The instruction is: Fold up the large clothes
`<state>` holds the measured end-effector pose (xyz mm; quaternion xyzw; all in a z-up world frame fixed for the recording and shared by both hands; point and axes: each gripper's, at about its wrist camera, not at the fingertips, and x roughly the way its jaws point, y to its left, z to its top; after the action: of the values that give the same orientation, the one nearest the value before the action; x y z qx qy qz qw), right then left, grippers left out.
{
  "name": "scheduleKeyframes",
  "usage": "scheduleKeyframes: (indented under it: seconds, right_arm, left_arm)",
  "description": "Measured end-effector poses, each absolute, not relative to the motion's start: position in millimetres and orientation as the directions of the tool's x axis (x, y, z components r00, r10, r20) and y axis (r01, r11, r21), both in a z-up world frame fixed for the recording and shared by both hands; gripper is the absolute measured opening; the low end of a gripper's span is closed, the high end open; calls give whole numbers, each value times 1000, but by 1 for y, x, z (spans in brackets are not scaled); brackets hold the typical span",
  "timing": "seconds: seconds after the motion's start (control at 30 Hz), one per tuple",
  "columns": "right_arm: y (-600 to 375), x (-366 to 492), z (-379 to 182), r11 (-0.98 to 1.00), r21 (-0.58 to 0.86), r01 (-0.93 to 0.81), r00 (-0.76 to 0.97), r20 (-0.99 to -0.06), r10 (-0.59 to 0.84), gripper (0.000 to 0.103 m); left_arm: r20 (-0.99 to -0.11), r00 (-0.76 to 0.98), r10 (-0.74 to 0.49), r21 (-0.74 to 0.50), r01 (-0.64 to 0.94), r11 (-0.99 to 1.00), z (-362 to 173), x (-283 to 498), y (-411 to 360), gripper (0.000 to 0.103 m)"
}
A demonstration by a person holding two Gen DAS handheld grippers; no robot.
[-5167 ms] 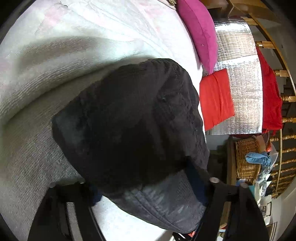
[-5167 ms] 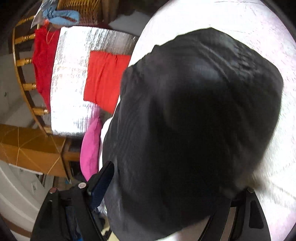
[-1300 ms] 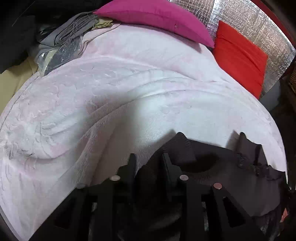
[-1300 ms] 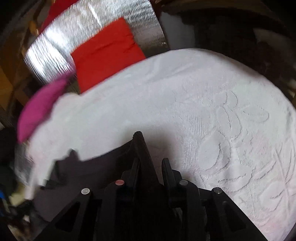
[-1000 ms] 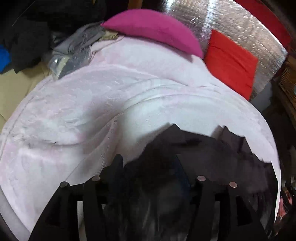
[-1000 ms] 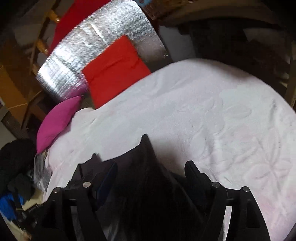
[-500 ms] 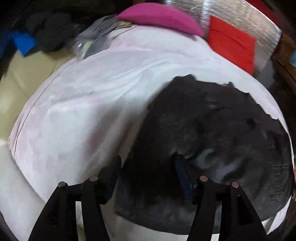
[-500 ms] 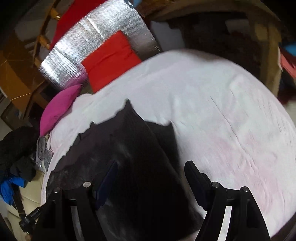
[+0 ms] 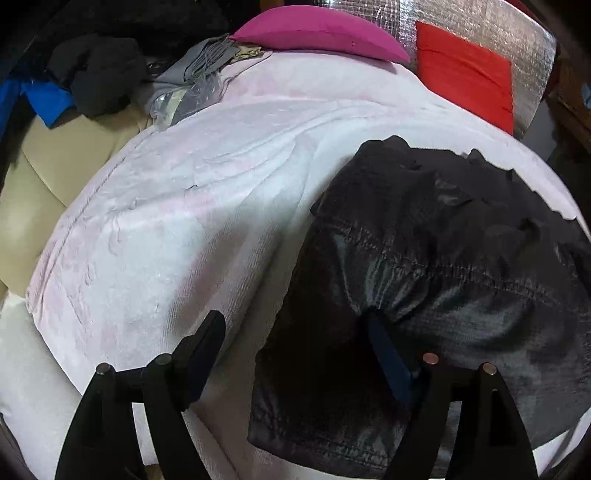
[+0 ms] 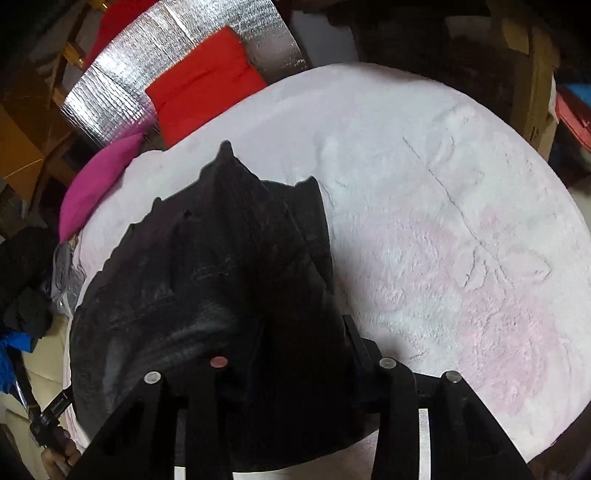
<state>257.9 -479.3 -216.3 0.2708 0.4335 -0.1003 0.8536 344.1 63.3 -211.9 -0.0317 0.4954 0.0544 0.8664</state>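
Evidently the black garment [image 9: 436,280] lay spread on the white blanket [image 9: 192,206], near the blanket's front edge and toward its right side as the left wrist view showed it, with a jagged far hem pointing at the magenta pillow [image 9: 317,33] and the red cushion [image 9: 465,81] beyond the far edge. The left gripper [image 9: 295,350] had its jaws opening wide; one finger stood over bare blanket, the other over the cloth, and the near left corner of the garment sat between them without either pad pressing on it. The right gripper [image 10: 288,343] had its jaws closing, with a raised ridge of the dark fabric between them (whether the pads already pinched it could not be told, since black cloth hid the left finger). A fold seemed to have just been laid, and the next grasp was being taken. To do that well, each gripper would need to take a true corner, through all layers, with both at matching points along the near edge, so the cloth would lift evenly and not bunch toward the middle
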Motion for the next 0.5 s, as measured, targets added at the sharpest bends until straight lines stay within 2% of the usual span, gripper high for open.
scheduleKeyframes:
  seconds: [0.17,0.23,0.27,0.5]
  right_arm:
    - [-498,229,-201,750,540,382,695,-703,152,56]
    - [-506,216,-197,720,593,361,732,-658,175,66]
    - [-512,208,-196,699,624,350,749,-635,191,68]
    - [-557,181,-224,481,806,345,780,-532,331,71]
  left_arm:
    - [-842,540,15,-80,-153,985,-201,326,77,80]
    - [-815,579,6,-95,-145,985,-193,314,79,80]
    - [-806,592,2,-100,-139,985,-190,311,79,80]
    - [-760,633,-149,-199,-8,980,-183,284,67,80]
